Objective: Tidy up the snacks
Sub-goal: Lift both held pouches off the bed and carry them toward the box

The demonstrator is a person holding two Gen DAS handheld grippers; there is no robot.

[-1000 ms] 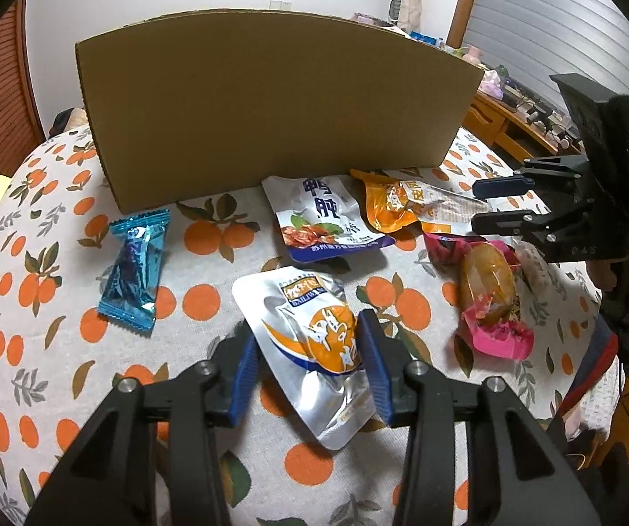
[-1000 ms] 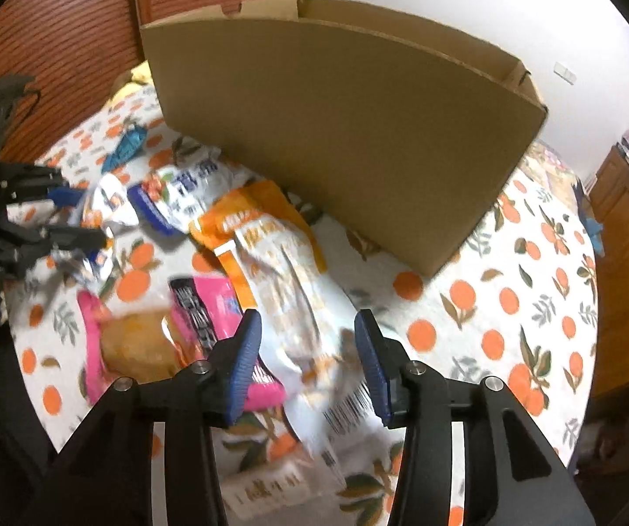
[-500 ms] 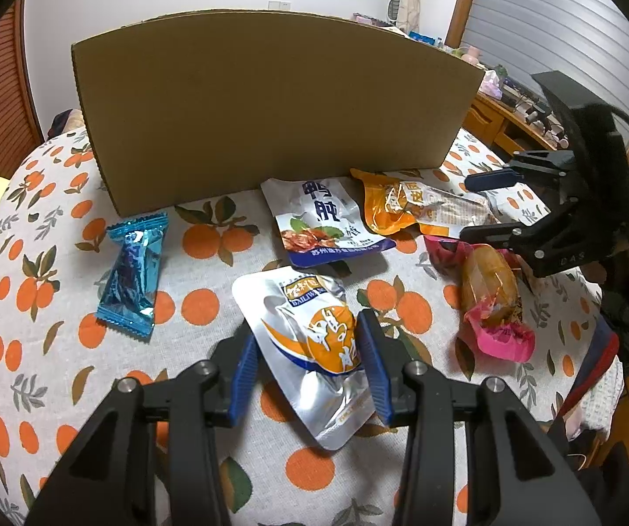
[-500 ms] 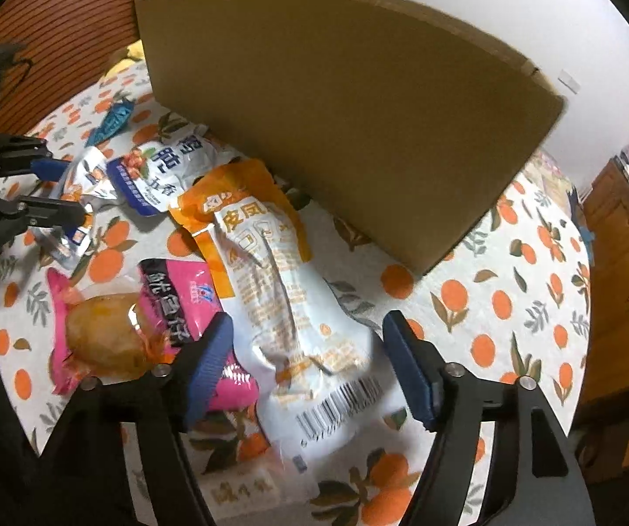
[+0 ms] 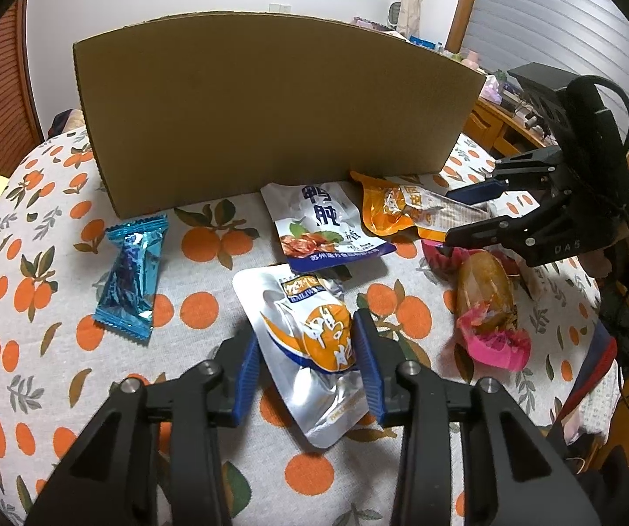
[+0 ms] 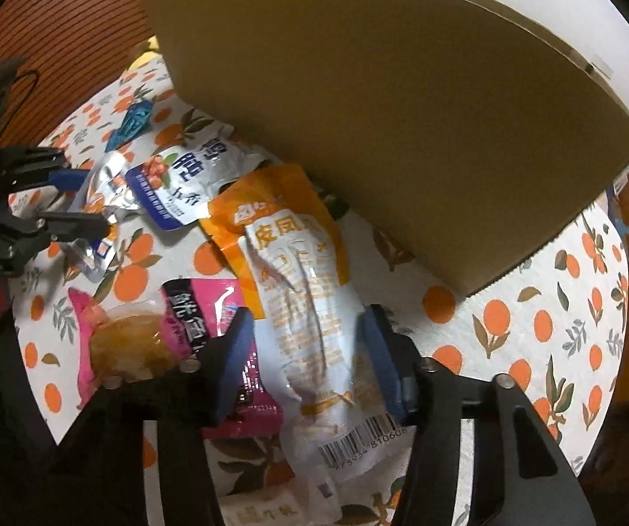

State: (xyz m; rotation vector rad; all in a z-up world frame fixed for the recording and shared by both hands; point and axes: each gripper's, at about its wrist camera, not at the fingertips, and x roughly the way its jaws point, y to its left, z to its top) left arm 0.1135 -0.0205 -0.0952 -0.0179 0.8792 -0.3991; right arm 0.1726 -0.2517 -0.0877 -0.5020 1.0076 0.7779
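Several snack packs lie on an orange-print tablecloth in front of a large cardboard box (image 5: pixel 270 105). My left gripper (image 5: pixel 305 368) is open, its fingers either side of a silver and orange pouch (image 5: pixel 310 342). My right gripper (image 6: pixel 310 359) is open, straddling a long orange and white pack (image 6: pixel 301 289); it also shows in the left wrist view (image 5: pixel 472 215). A pink pack with a yellow bun (image 5: pixel 485 302), a blue and white pouch (image 5: pixel 323 228) and a blue candy wrapper (image 5: pixel 132 271) lie around.
The cardboard box (image 6: pixel 380 101) stands close behind the snacks. A small pale packet (image 6: pixel 266 508) lies at the table's near edge under my right gripper. Wooden furniture (image 5: pixel 502 127) stands beyond the table on the right.
My right gripper has opened wider and moved down over the orange and white pack. My left gripper has stayed over the silver pouch.
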